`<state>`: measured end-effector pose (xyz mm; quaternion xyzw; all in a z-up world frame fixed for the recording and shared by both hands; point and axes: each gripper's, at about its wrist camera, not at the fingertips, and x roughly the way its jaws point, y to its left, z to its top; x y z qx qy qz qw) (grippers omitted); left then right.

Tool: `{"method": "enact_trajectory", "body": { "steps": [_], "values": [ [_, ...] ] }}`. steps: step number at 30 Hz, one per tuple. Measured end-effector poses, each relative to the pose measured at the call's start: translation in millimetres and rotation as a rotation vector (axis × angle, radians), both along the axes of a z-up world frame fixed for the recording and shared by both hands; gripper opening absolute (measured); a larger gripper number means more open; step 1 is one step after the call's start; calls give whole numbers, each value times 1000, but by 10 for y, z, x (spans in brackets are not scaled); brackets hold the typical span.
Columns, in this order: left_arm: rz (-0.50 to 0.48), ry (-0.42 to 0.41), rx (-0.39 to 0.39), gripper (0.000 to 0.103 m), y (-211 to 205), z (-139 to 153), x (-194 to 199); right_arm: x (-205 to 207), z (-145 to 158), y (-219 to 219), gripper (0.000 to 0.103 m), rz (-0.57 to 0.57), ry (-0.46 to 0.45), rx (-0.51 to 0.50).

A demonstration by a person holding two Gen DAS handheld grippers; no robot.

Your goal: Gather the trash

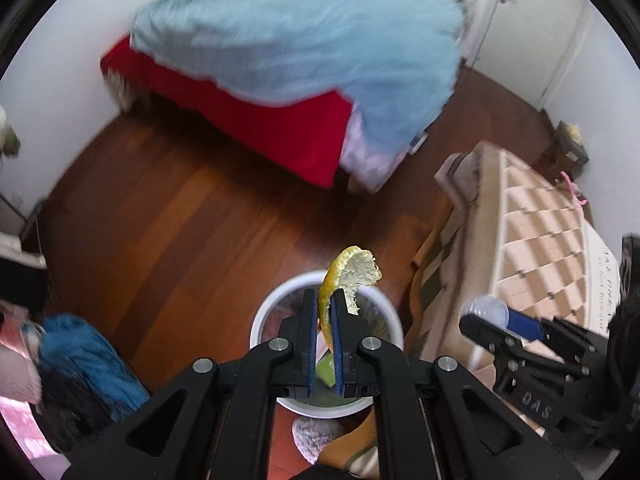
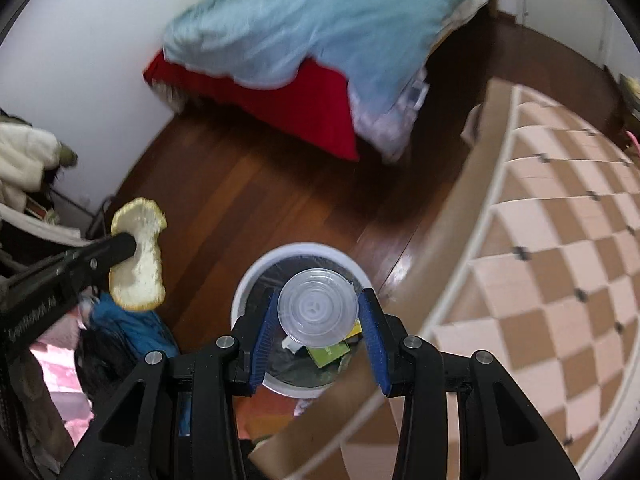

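Observation:
My left gripper (image 1: pixel 322 296) is shut on a curled yellow citrus peel (image 1: pixel 352 276), which sticks up past the blue pads above a white trash bin (image 1: pixel 264 316). The right wrist view shows the same peel (image 2: pixel 138 256) in the left gripper (image 2: pixel 128 244), left of the bin (image 2: pixel 256 268). My right gripper (image 2: pixel 318 300) is shut on a clear plastic cup (image 2: pixel 318 308), its round end facing the camera, directly over the bin. The bin is lined in black and holds green packaging (image 2: pixel 328 354). The left wrist view has the right gripper (image 1: pixel 484 316) and cup (image 1: pixel 486 310) at the right.
A bed with a light blue duvet (image 1: pixel 304 36) and a red sheet (image 1: pixel 280 124) stands across the wooden floor (image 1: pixel 168 216). A checkered brown-and-pink surface (image 2: pixel 560 264) lies close on the right. Piled clothes, including blue fabric (image 1: pixel 84 352), crowd the left. A slipper (image 1: pixel 316 436) lies beside the bin.

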<state>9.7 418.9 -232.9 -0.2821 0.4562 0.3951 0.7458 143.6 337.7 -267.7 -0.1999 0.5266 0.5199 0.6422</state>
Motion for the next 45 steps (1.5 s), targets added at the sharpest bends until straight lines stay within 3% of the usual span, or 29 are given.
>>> {"method": "enact_trajectory", "body": {
  "steps": [6,11,19,23,24,26,27,28,30,33,35,45],
  "values": [
    [36,19,-139,4,228,-670,-95,-15,-575,393,43,64,47,-126],
    [65,19,-245,4,360,-1035,-129,-55,-883,600,43,105,74,-205],
    [86,12,-300,7,404,-1103,-201,12,-1018,738,46,124,89,-254],
    [84,35,-264,10,383,-938,-223,25,-831,692,62,112,74,-234],
    [80,41,-240,17,357,-843,-238,21,-748,663,65,108,60,-226],
    [76,26,-205,45,310,-678,-264,7,-566,585,73,101,47,-203],
    [75,25,-173,69,264,-557,-290,-6,-478,542,74,98,37,-194],
    [75,21,-152,81,238,-484,-301,-25,-373,482,78,96,19,-183],
    [69,20,-107,82,142,-274,-347,-78,-166,347,86,87,-25,-163],
    [55,32,-55,100,-38,-9,-425,-169,108,97,96,79,-73,-137],
    [53,37,-12,100,-194,184,-509,-244,284,-103,102,65,-95,-118],
    [49,-6,85,101,-932,875,-901,-570,1084,-1054,103,25,-112,16]
  ]
}}
